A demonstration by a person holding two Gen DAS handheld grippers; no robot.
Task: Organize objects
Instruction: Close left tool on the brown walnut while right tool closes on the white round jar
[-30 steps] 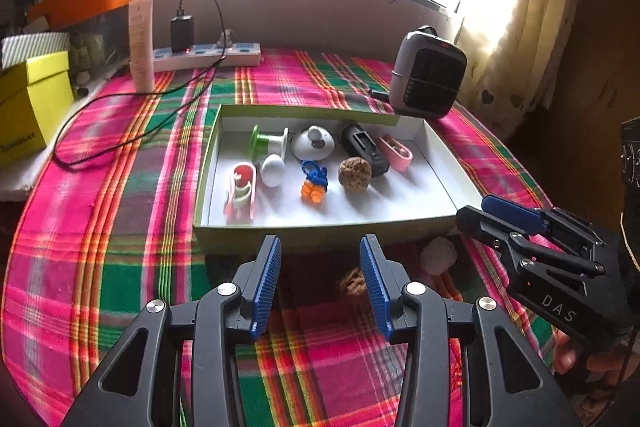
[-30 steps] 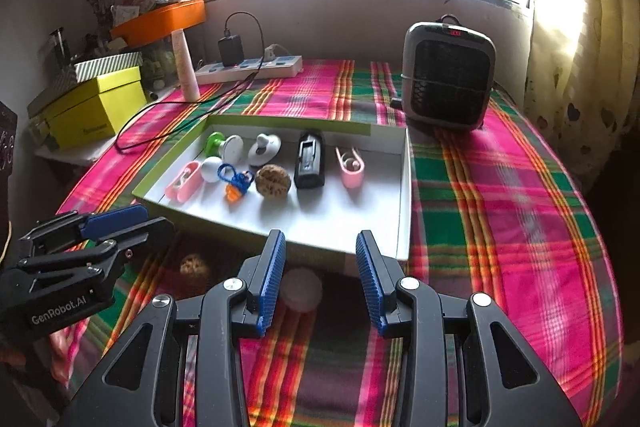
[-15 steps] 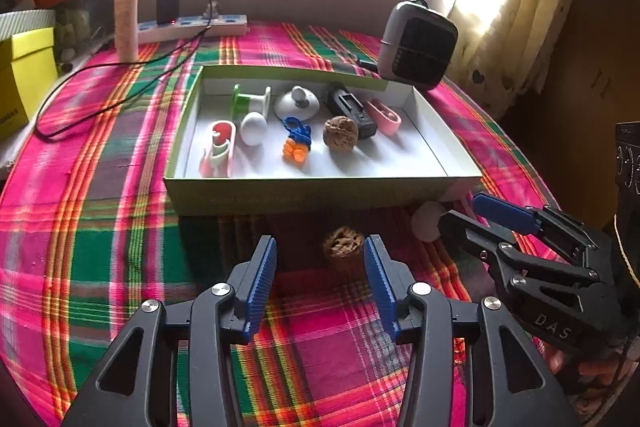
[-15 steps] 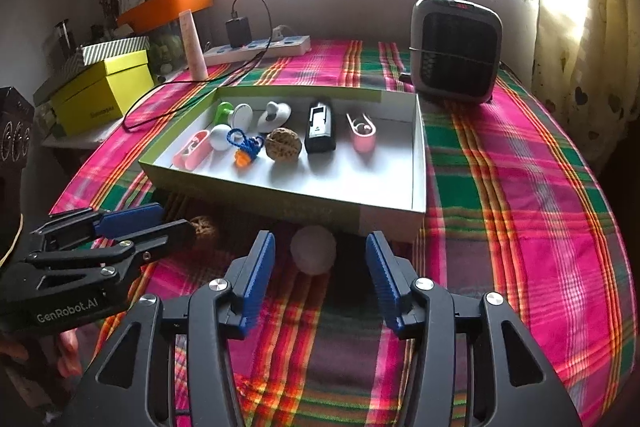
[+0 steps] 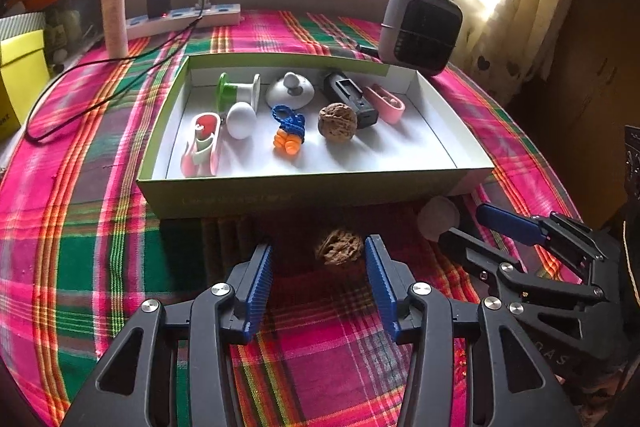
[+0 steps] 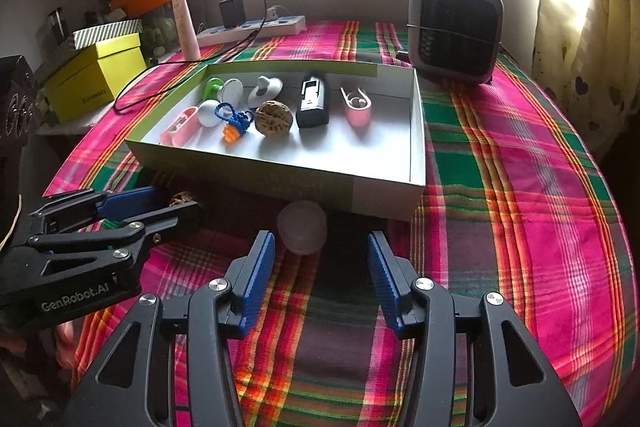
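Observation:
A shallow green-and-white box [image 5: 304,193] on the plaid cloth holds a walnut [image 5: 337,120], a white egg shape [image 5: 241,120], a black case [image 5: 352,97], pink clips and other small items. In front of the box a second walnut [image 5: 339,247] lies on the cloth between the fingertips of my open left gripper [image 5: 318,246], nearer the right pad, which does not press on it. A pale white ball [image 6: 303,227] rests by the box wall, just ahead of my open right gripper [image 6: 321,238]. The right gripper [image 5: 462,225] appears at the ball [image 5: 438,217] in the left wrist view.
A grey heater [image 6: 456,31] stands behind the box at the right. A power strip [image 5: 184,21] with a black charger and cable, a pink tube [image 5: 114,15] and a yellow box [image 6: 96,79] sit at the back left. The table edge falls away on the right.
Both grippers have come down closer to the cloth. The right jaws have spread wider, the left a little. Walnut and ball now sit nearer the fingertips.

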